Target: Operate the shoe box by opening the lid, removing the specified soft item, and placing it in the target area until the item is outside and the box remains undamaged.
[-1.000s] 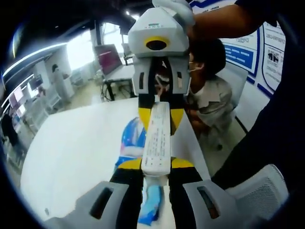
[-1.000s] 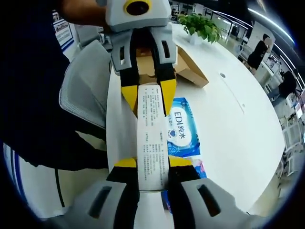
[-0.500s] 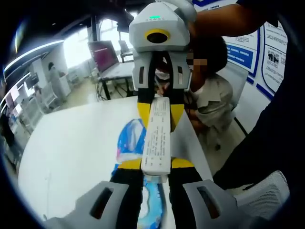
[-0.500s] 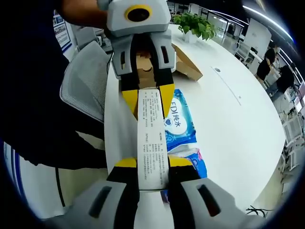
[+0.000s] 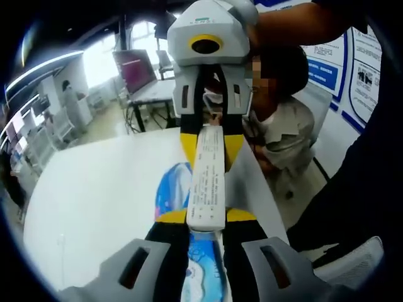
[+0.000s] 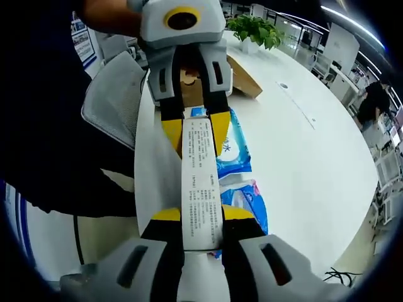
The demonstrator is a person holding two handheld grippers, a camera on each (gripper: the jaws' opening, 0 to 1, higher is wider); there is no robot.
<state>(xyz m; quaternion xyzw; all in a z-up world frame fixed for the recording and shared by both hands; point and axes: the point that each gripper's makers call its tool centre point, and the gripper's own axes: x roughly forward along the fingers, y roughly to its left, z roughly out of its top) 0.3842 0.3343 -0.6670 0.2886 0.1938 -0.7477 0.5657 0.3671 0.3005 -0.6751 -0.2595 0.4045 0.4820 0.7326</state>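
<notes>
Left gripper view: a white printed pack (image 5: 206, 182) is held end-to-end between both grippers; its near end is clamped by the left gripper (image 5: 206, 220) at the yellow tips; its far end is clamped by the right gripper (image 5: 208, 141), seen facing the camera; small print on the pack is too fine to be read. Below the pack, a blue-and-white wipes packet (image 5: 170, 192) is seen on the white table (image 5: 94, 201); most of it is hidden by the pack and the jaws, and its lower part is cut off betw. the jaw bodies. Behind the right gripper, a seated person (image 5: 283, 119) is partly covered.

Right gripper view: the same pack (image 6: 200, 182) is shown spanning from the right gripper (image 6: 200, 220) to the left gripper (image 6: 196, 129); both jaw pairs are closed narrow on its ends, w/ the pack's middle unsupported above the table (image 6: 302, 157). The wipes packet (image 6: 242, 189) lies beneath and just beside the pack, partly covered. A brown cardboard box (image 6: 242, 78) is seen behind the left gripper, largely hidden by it; whether its lid is open cannot be told. A potted plant (image 6: 258, 31) stands farther back; a mesh chair back (image 6: 116, 100) is seen at the table edge.
</notes>
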